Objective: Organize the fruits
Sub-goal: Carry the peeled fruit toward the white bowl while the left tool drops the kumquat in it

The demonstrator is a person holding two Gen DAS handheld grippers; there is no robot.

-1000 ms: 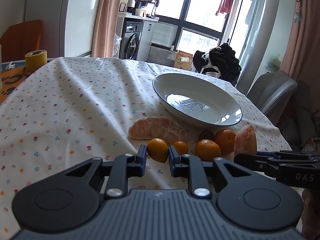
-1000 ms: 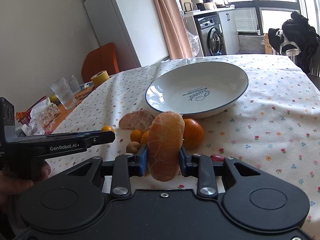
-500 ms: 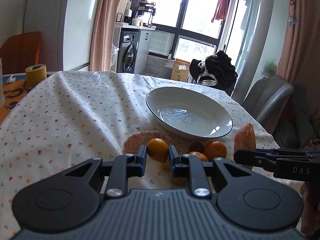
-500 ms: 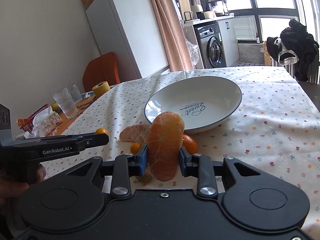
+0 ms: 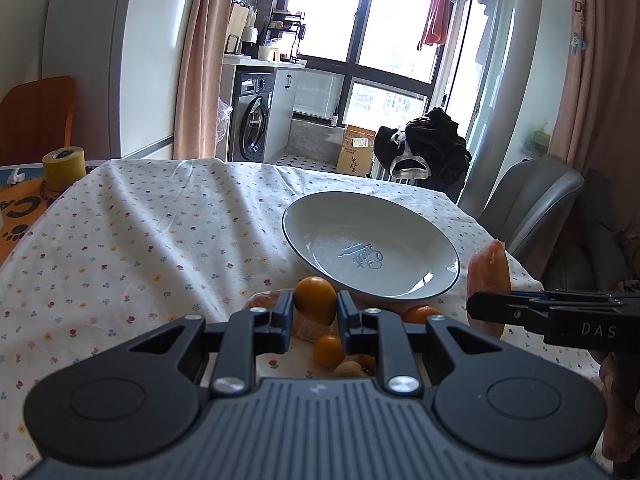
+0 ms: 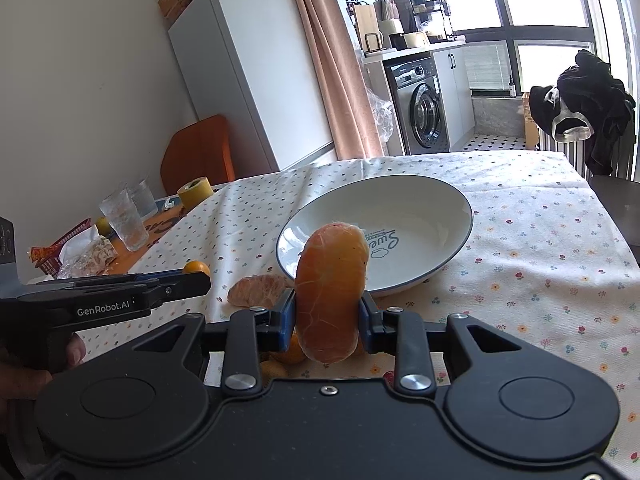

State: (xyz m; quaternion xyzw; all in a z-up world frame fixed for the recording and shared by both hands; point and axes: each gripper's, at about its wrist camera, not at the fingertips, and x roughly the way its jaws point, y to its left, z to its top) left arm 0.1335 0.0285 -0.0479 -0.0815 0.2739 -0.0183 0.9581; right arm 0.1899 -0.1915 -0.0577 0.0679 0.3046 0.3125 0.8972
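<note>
Both grippers have risen since a second ago: the fruit heap that sat level with the fingers now lies lower in each frame, and the white round ceramic dish with a dark rim [image 5: 436,236] sits closer to centre. I judge both loads are lifted clear and heading for the dish, which is bare.

The left gripper [image 5: 315,307] pinches a small, smooth, glossy orange kumquat [image 5: 315,299] at lower centre of the left view. The right gripper [image 6: 327,316] clamps a peeled half mandarin, matte with pale pith veins [image 6: 330,296], standing upright at centre of the right view.

Below, on the soft, wrinkled flower-print tablecloth [image 5: 140,240], rest another peeled mandarin half [image 6: 260,289], a second small kumquat [image 5: 328,351] and a whole round mandarin [image 5: 421,313], just beside the dish's near rim.
</note>
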